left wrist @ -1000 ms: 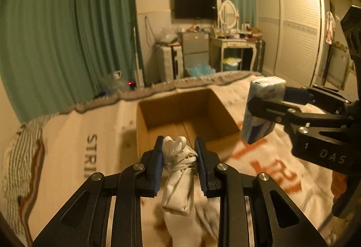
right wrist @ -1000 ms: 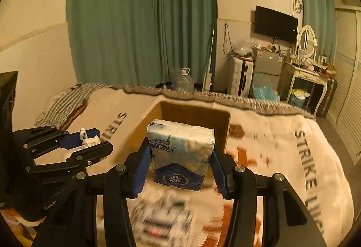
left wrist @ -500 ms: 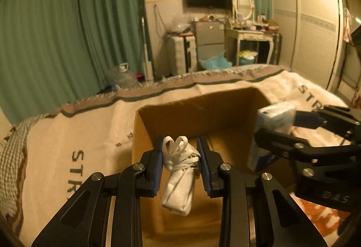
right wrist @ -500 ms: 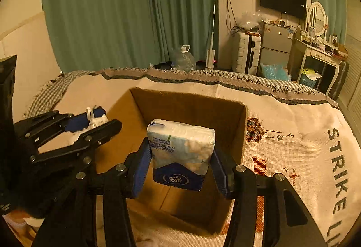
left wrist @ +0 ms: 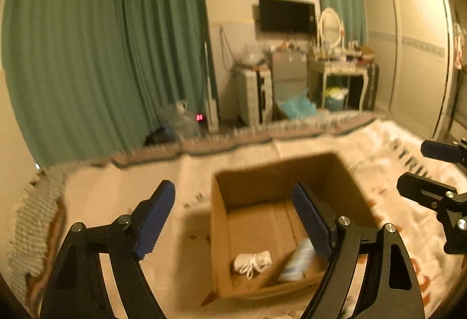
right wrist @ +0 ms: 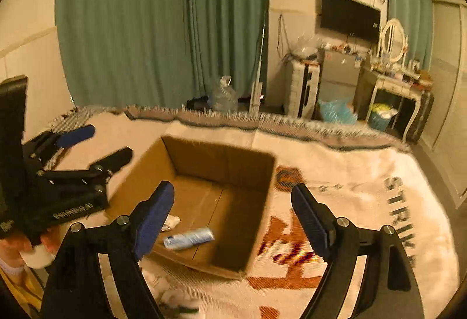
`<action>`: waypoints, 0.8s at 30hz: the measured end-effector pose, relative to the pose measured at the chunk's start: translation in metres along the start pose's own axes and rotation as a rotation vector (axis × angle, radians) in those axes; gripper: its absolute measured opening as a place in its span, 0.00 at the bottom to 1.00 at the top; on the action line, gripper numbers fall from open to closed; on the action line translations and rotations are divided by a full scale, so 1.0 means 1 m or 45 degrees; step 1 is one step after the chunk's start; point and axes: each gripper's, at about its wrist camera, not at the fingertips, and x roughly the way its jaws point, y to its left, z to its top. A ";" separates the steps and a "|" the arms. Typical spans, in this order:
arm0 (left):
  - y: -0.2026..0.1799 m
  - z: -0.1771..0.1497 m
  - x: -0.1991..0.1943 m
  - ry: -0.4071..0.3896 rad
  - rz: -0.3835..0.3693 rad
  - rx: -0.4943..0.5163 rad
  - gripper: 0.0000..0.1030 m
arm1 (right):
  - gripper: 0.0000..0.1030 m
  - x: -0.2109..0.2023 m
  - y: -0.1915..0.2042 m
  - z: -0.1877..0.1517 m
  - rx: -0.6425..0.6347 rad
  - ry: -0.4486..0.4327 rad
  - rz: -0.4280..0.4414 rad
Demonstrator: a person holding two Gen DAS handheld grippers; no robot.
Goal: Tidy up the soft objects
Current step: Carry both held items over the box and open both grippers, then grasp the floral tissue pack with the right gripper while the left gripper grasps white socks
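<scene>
From your left wrist camera, your left gripper [left wrist: 233, 202] hangs above the box [left wrist: 217, 234] with its jaws spread wide and nothing between them. On the box floor lie the white bundle [left wrist: 252, 260] and, just to its right, the tissue pack [left wrist: 297, 260], partly hidden behind your right-hand finger. The box sits on the blanket [left wrist: 122, 196]. Your right gripper [left wrist: 432, 173] shows at the right edge, jaws apart.

From your right wrist camera, your right gripper [right wrist: 232, 205] is also wide open and empty, held over the box's [right wrist: 259, 202] near right corner. The pack [right wrist: 188, 238] lies flat on the box floor, with the bundle [right wrist: 171, 221] near it to the left, half covered by your finger. Your left gripper [right wrist: 93, 144] sits left of the box, jaws parted.
</scene>
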 end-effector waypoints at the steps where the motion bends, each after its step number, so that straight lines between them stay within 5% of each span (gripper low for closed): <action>1: 0.002 0.008 -0.022 -0.038 -0.004 -0.006 0.81 | 0.83 -0.020 0.001 0.005 -0.003 -0.026 -0.009; 4: 0.006 0.026 -0.079 -0.130 -0.006 -0.025 0.93 | 0.91 -0.074 0.004 0.015 -0.008 -0.083 -0.036; 7: 0.010 0.037 -0.129 -0.201 0.030 -0.032 0.93 | 1.00 -0.129 0.012 0.019 -0.037 -0.124 -0.077; 12: 0.023 0.032 -0.186 -0.226 0.031 -0.037 0.93 | 1.00 -0.188 0.030 0.011 -0.066 -0.137 -0.122; 18: 0.034 -0.003 -0.198 -0.164 0.063 -0.038 0.93 | 1.00 -0.204 0.047 -0.014 -0.081 -0.095 -0.120; 24: 0.034 -0.053 -0.161 -0.068 0.116 -0.039 0.93 | 1.00 -0.163 0.064 -0.061 -0.127 0.019 -0.114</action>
